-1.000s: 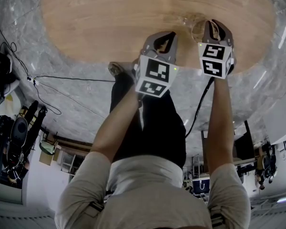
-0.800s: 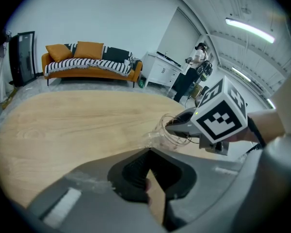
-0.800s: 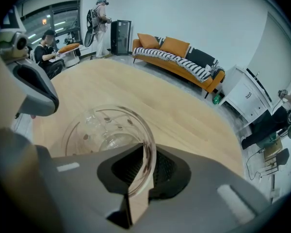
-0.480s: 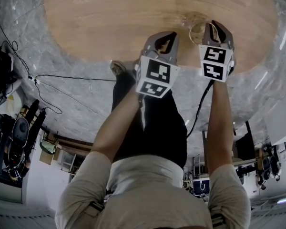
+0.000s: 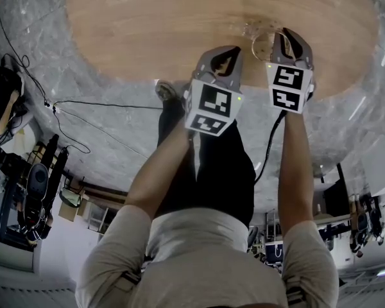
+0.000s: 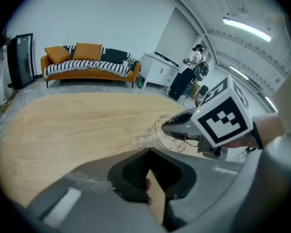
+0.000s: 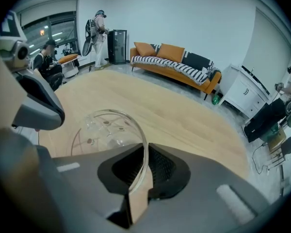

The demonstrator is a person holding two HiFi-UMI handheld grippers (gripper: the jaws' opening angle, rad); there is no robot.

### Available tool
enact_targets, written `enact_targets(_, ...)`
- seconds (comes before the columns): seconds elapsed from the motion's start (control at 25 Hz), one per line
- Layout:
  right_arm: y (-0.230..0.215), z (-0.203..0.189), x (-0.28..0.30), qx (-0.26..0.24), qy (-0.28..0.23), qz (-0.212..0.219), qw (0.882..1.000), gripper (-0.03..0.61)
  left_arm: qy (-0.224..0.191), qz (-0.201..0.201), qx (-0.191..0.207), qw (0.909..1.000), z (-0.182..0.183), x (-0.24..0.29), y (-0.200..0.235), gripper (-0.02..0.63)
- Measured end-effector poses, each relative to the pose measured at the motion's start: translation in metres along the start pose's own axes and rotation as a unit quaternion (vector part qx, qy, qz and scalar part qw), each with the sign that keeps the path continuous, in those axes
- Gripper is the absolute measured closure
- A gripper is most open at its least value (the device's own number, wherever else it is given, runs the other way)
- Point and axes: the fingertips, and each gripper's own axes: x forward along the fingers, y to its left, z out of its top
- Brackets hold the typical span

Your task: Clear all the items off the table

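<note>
Pinching near rim of clear glass (image 7: pixel 106 130) with right gripper (image 7: pixel 140 171), glass length running ahead over bench (image 7: pixel 194 115), upper right of head view, with left gripper (image 6: pixel 149 174) pressed together, empty, just left.

An orange sofa (image 6: pixel 89 64) stands against the white wall (image 6: pixel 97 13) on grey floor (image 5: pixel 102 146).

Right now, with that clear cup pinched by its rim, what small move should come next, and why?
Probably lift the right gripper straight up: its jaws are shut on the rim of the clear cup, the only item seen on the wooden table.
</note>
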Motion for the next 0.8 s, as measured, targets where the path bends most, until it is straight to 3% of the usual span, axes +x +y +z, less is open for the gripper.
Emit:
enact_targets(0.44,0.008,0.025,-0.029,0.039,-0.034,-0.001,0.999,0.543,-0.003,0.014,0.005,0.9999,0.009,-0.027,0.005,0.593)
enact_targets(0.8,0.001,0.061,-0.065,0.057,-0.066,-0.005,0.996,0.543,-0.016,0.039,-0.005,0.9991,0.037,-0.064,0.001,0.592)
